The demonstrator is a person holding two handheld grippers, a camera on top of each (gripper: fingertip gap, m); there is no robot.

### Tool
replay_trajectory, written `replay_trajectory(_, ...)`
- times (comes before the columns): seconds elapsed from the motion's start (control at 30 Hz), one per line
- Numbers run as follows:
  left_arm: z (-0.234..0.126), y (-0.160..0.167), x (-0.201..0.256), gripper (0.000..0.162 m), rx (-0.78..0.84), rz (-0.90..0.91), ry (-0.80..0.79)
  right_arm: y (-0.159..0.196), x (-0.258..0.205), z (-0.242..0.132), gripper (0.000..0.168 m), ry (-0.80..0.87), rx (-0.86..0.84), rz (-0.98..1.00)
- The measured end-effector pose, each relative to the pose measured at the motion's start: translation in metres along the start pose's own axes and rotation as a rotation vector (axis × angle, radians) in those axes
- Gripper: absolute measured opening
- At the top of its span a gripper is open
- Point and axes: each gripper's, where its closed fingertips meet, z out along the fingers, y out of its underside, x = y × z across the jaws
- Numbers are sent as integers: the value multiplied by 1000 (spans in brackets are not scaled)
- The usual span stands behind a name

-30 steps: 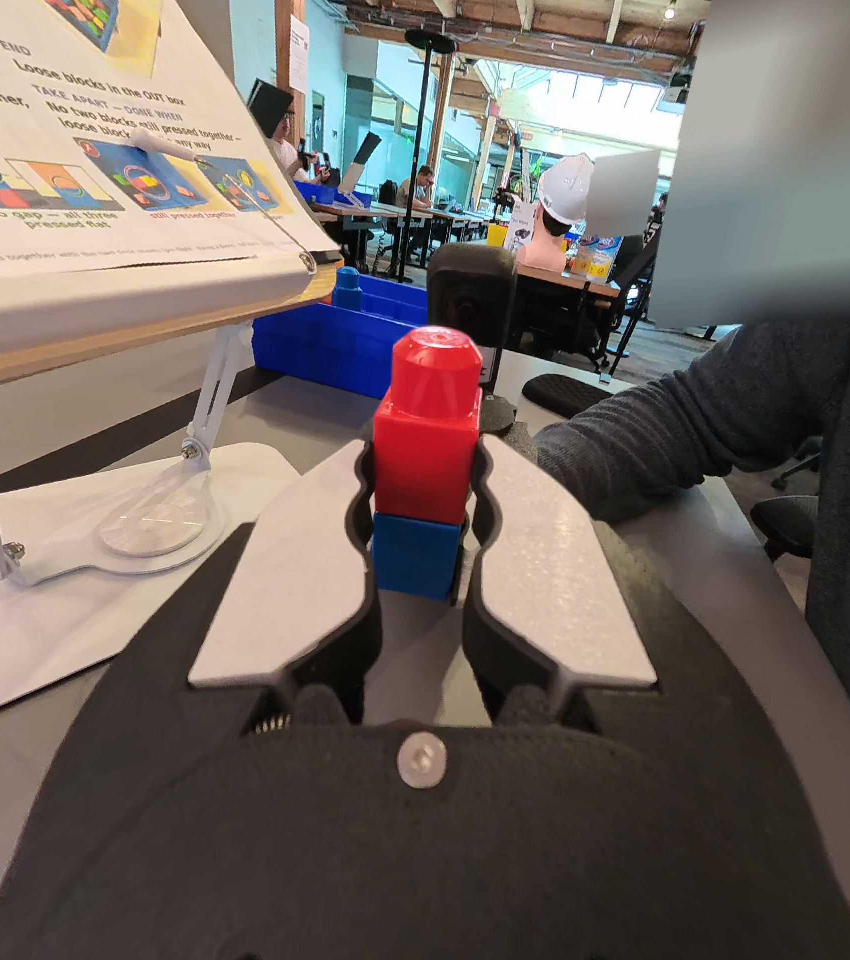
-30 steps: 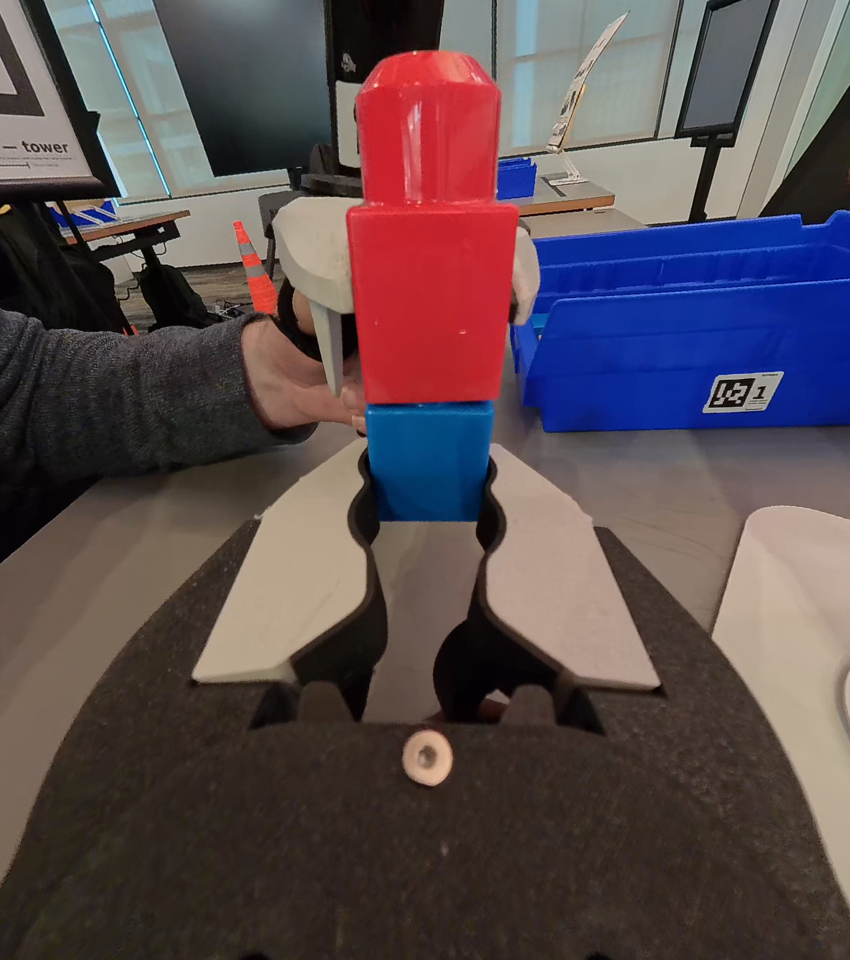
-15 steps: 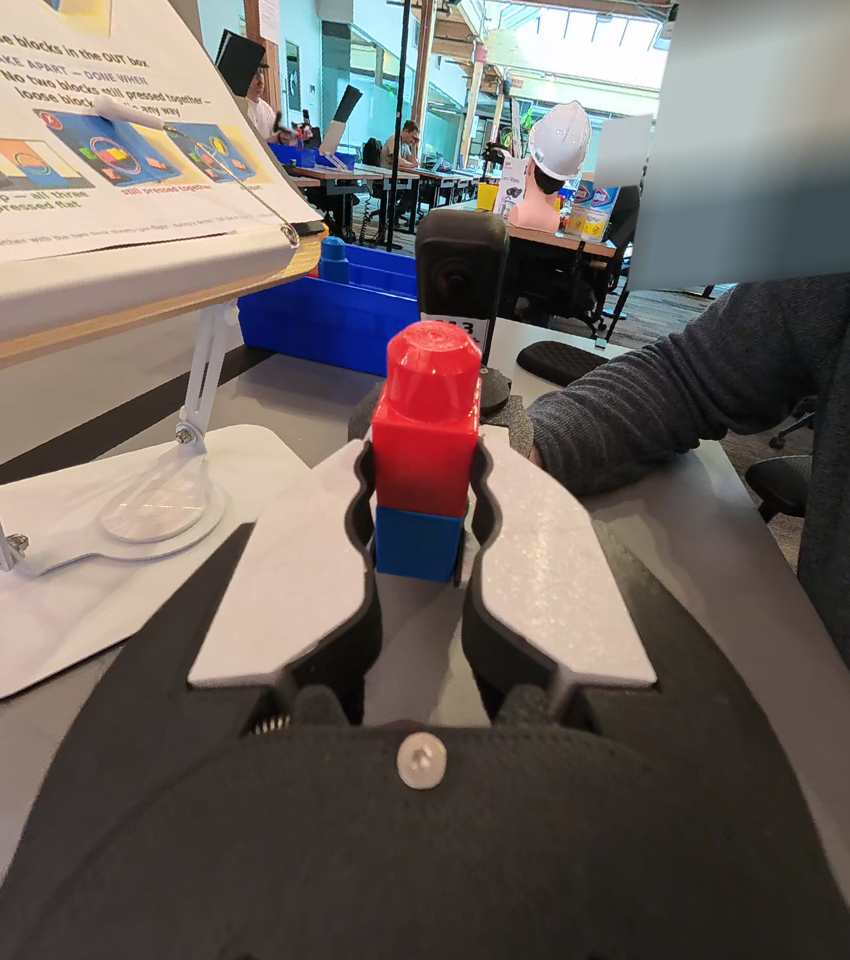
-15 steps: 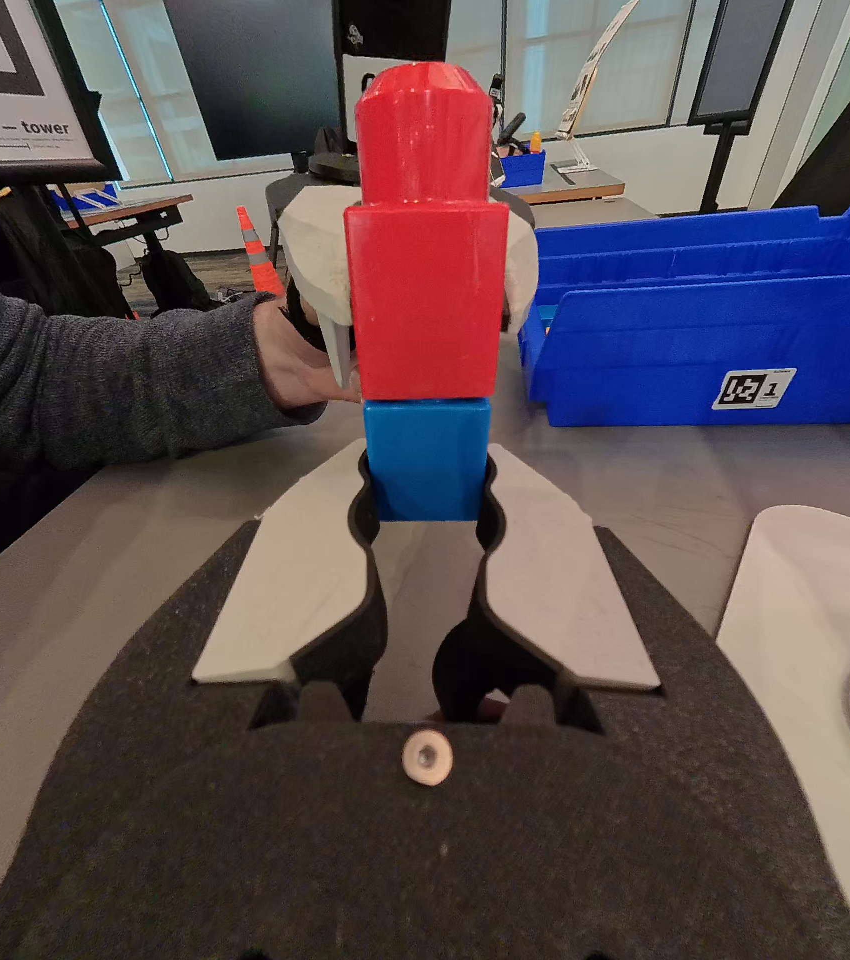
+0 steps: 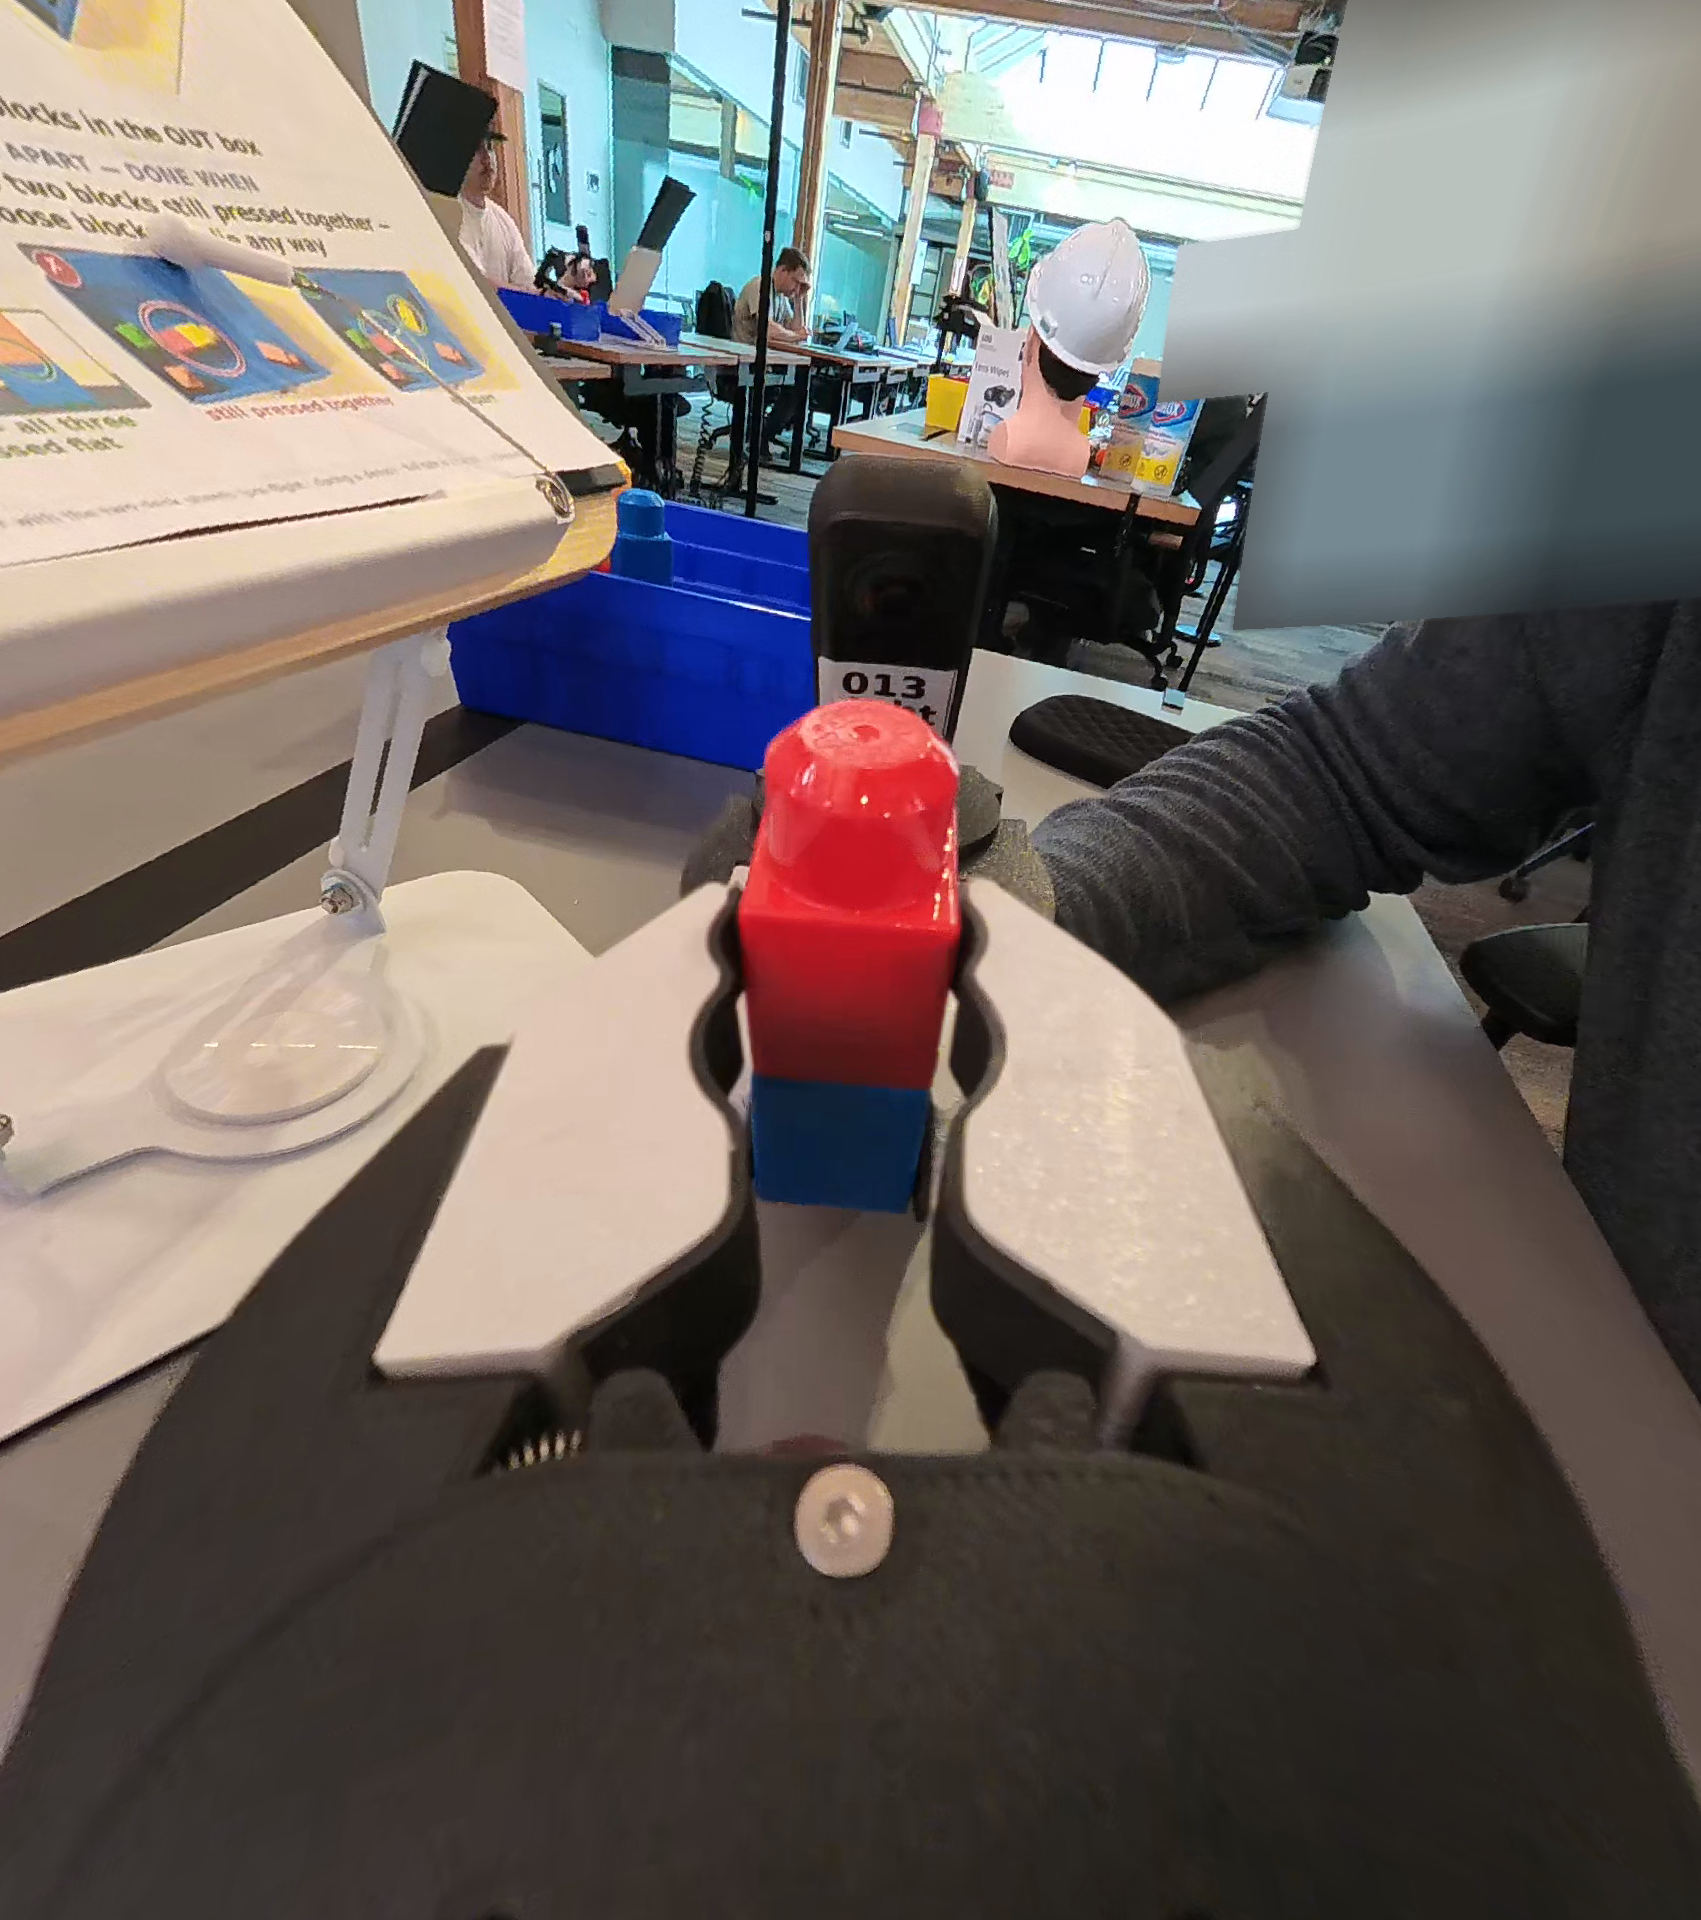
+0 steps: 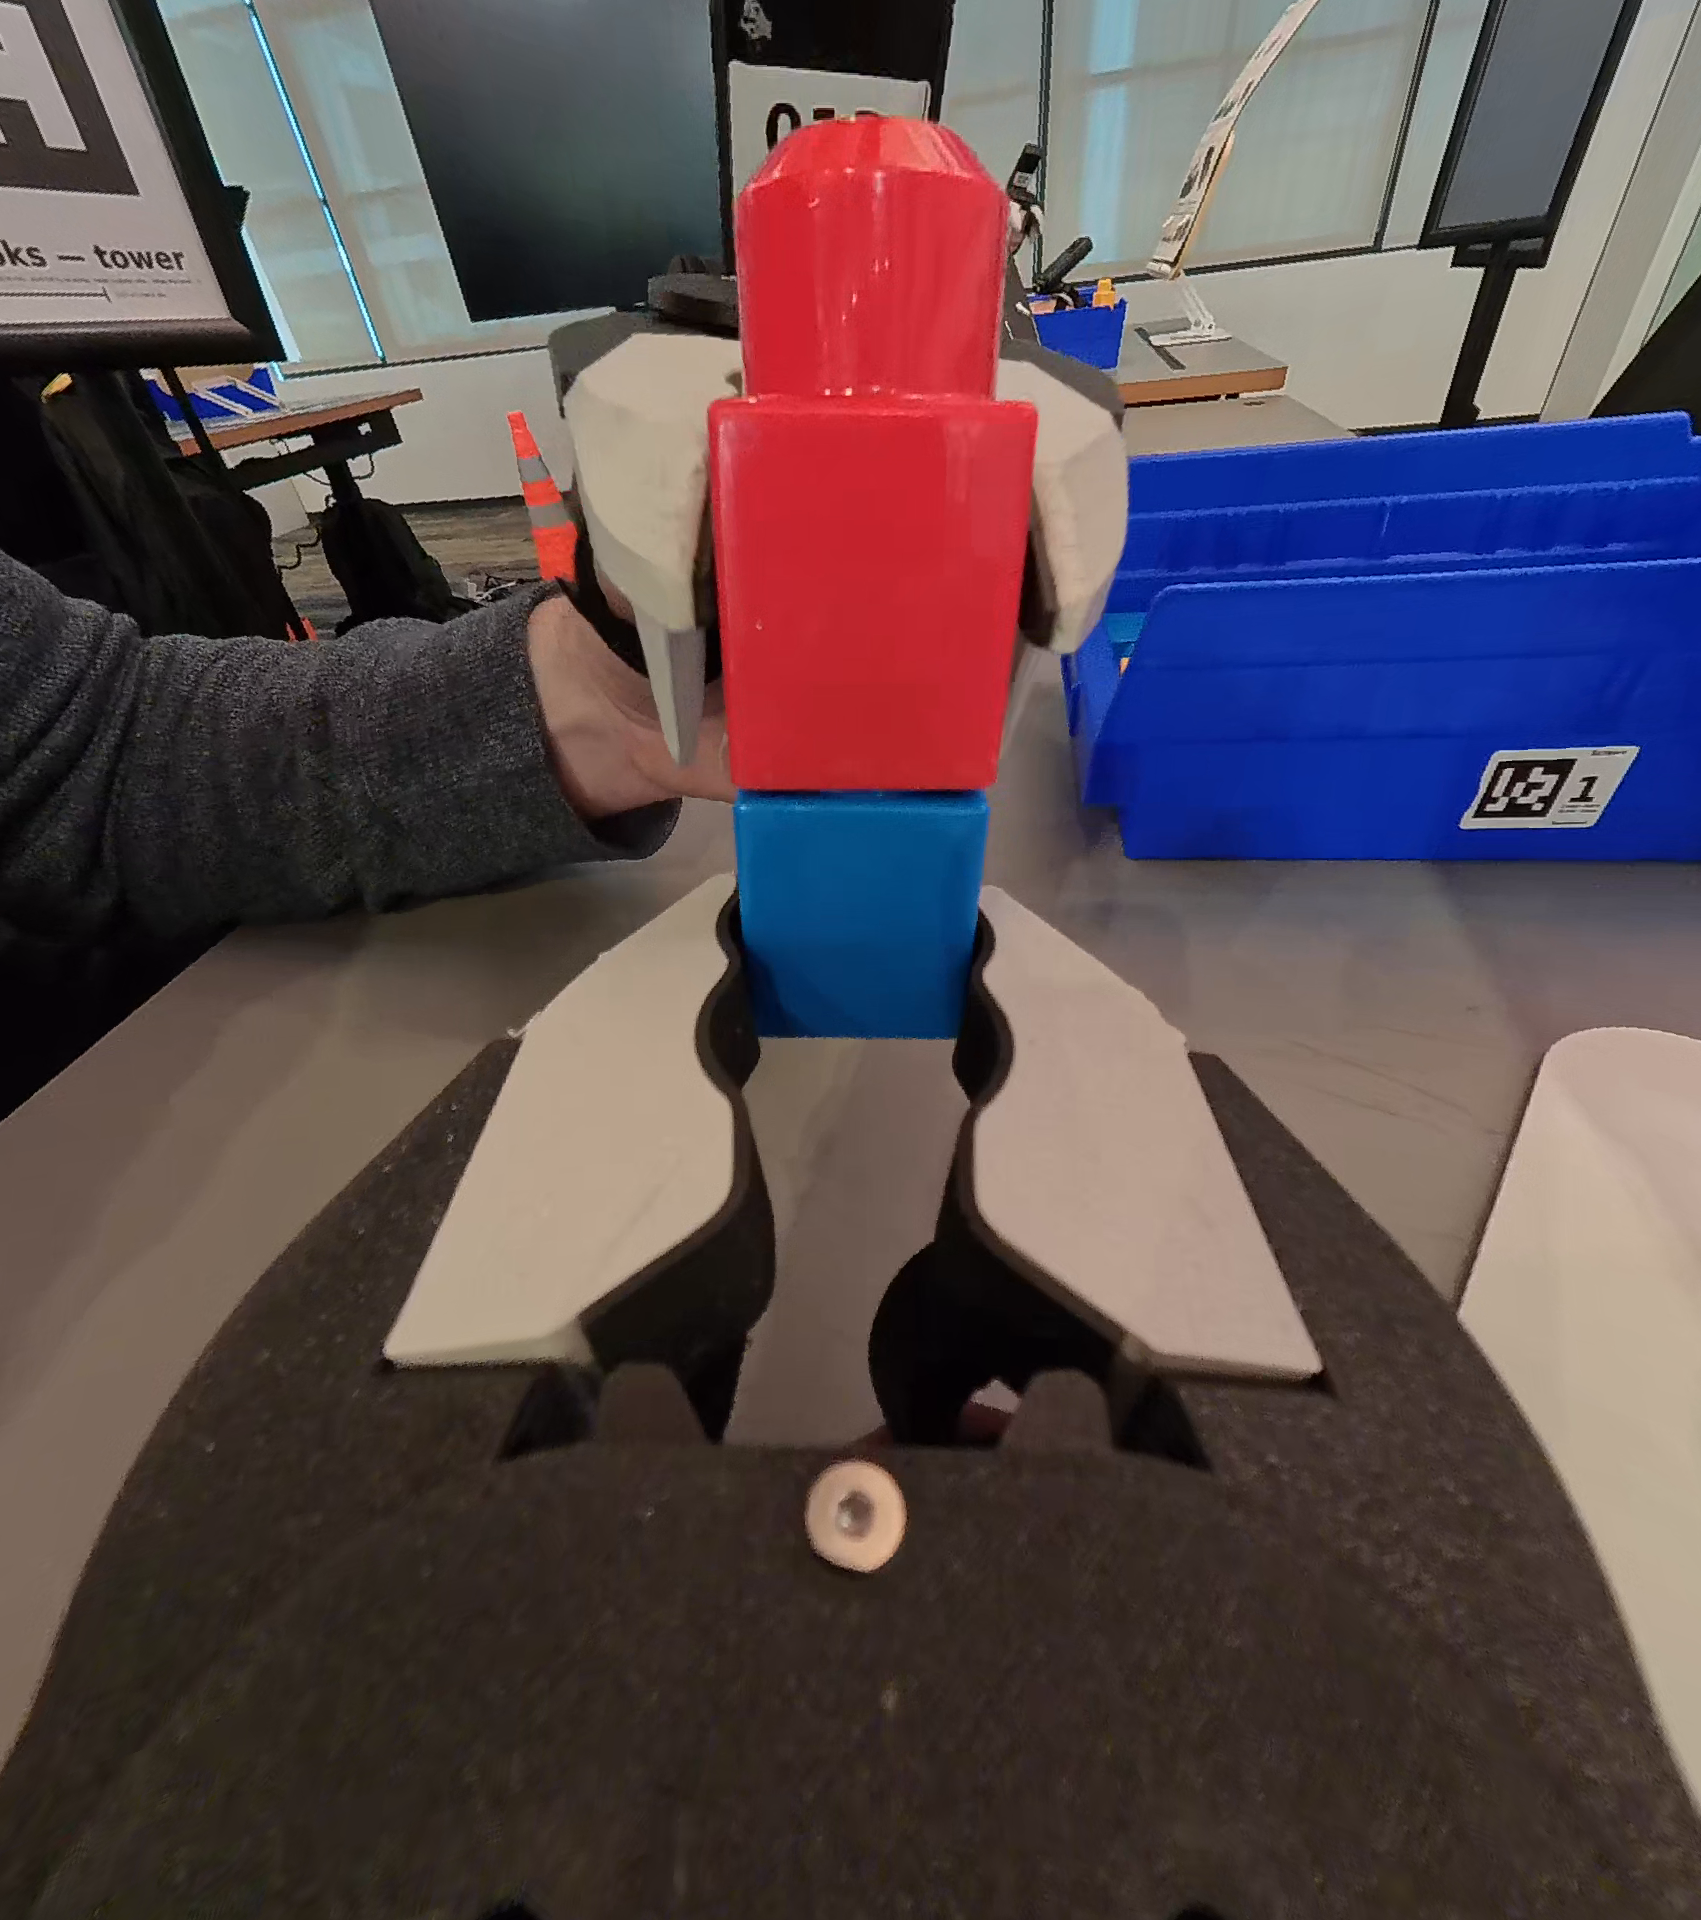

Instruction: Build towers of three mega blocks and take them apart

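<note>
Table (image 5: 1345, 1039): grey and broad, carrying everything here; a white stand base (image 5: 98, 1195) lies at one side with a tilted instruction board (image 5: 150, 312) above it; a person's dark sleeve (image 5: 1345, 831) rests along the far edge.
Blue bin (image 6: 1448, 644): well apart from the blocks in the right wrist view, sitting open on the table; a second blue bin (image 5: 638, 644) sits behind the stand in the left wrist view, with a blue piece poking up inside it.
Left gripper (image 5: 848, 997): closed narrow on the red block (image 5: 851, 977), one finger pressed to each side; in the right wrist view it shows beyond the stack, clasping the red block from behind.
Right gripper (image 6: 858, 935): closed narrow on the blue block (image 6: 858, 914), its tips hugging the lower sides.
Stack: the red block sits directly on the blue one, upright, no gap visible between them; whether the blue block touches the table I cannot tell.
Step in hand: only two blocks are joined and each gripper has its own; this looks like either pressing the pair together or pulling it apart; I cannot tell which.
Next move: if separating, a straight pull along the stack's axis with the lower grip steady; if building, a firm squeeze, then a third block to fetch.
</note>
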Motion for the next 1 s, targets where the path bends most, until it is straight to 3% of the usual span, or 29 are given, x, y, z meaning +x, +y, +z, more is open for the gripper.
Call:
replay_trajectory(0.4,0,9,7,36,-73,58,30,6,-5,4,34,-12,-50,-30)
replay_trajectory(1.0,-9,9,2,36,-20,30,22,2,-2,0,34,7,-12,-13)
